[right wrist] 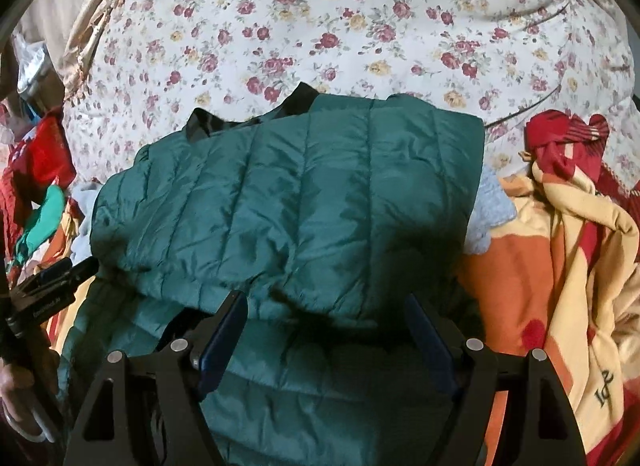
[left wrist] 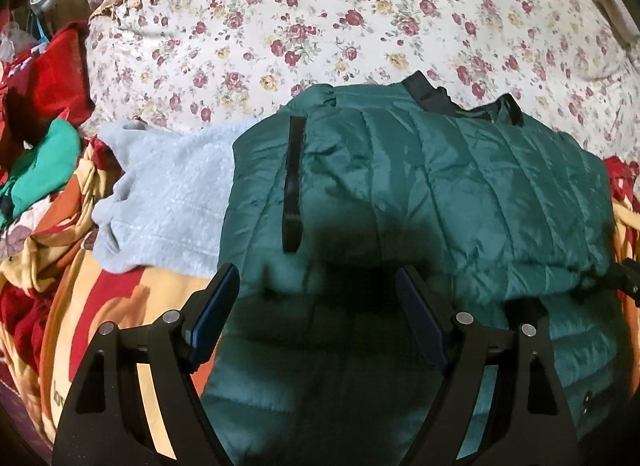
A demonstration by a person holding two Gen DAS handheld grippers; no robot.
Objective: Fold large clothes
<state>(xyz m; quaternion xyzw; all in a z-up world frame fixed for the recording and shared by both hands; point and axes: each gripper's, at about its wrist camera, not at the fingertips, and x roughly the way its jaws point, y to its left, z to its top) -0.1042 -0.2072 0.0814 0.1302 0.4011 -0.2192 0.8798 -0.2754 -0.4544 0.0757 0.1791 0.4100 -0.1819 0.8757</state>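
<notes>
Right now the green puffer jacket (left wrist: 420, 185) sits mid-frame in both views, lying on a bed w/ a floral sheet (left wrist: 320, 25). Its upper part is doubled over the lower part, so a fold edge runs across just ahead of the tongs, w/ the dark collar (left wrist: 428, 95) at the far end toward upper centre. A black strap (left wrist: 293, 181) lies along its left side in the left wrist view.

Left tongs (left wrist: 316, 306) are spread wide, nothing between them, hovering over the jacket's near part. Right tongs (right wrist: 326, 330) are likewise spread and empty, above the near edge; in the right wrist view the left tool shows at lower left, beside the jacket.

Progress, as a judgement: at least one fold looks done, since the jacket reads as a compact block, not spread out. Prob. left: one more fold or a tidy-up, but can't tell for sure.

Around it: a pale blue fleece (left wrist: 168, 193) partly under the jacket's left side, an orange-yellow blanket (right wrist: 560, 266) at right and lower left, red and green clothes (left wrist: 44, 113) piled at far left.
</notes>
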